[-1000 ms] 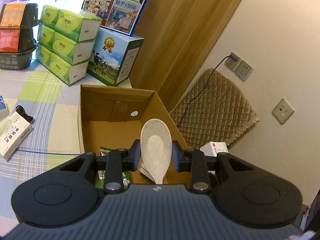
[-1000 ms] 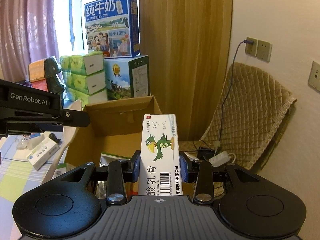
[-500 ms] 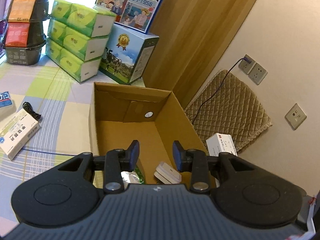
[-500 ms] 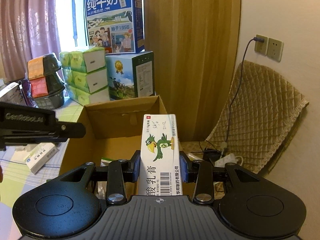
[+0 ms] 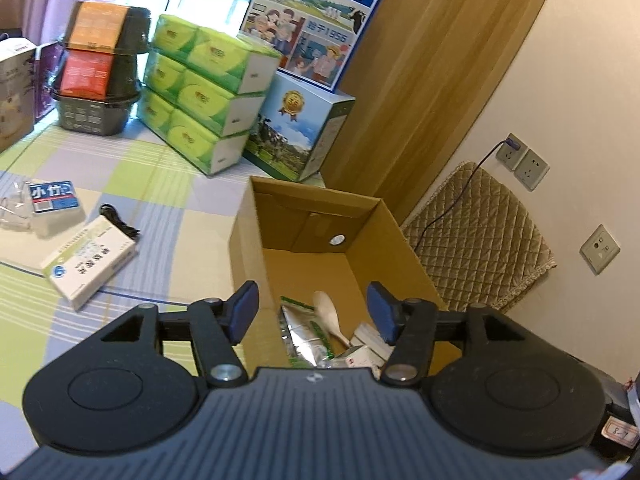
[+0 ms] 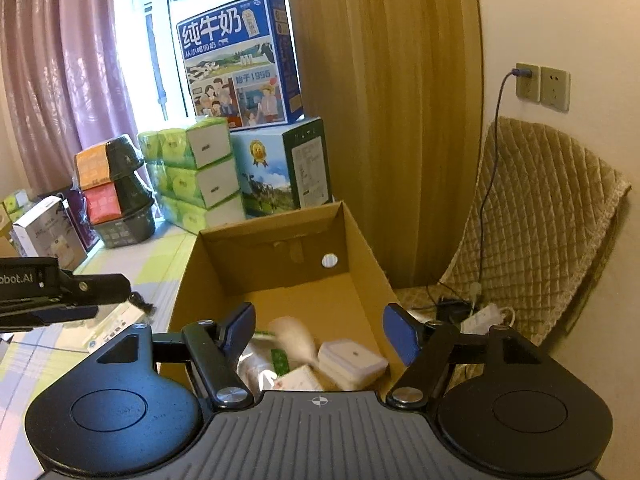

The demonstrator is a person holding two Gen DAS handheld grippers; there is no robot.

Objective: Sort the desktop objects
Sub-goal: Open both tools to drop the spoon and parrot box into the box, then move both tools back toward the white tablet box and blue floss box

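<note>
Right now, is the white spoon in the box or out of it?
In. The white spoon lies on the floor of the open cardboard box, beside a silver packet; neither gripper's jaws hold it.

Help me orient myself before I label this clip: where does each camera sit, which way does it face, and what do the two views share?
Left wrist: rides the open left gripper, looking down into the cardboard box and across the checked tablecloth; only its own fingers show.
Right wrist: rides the open right gripper, facing the cardboard box more level, toward the window; the left gripper shows at left.
Shared: box, white spoon, green tissue packs.
</note>
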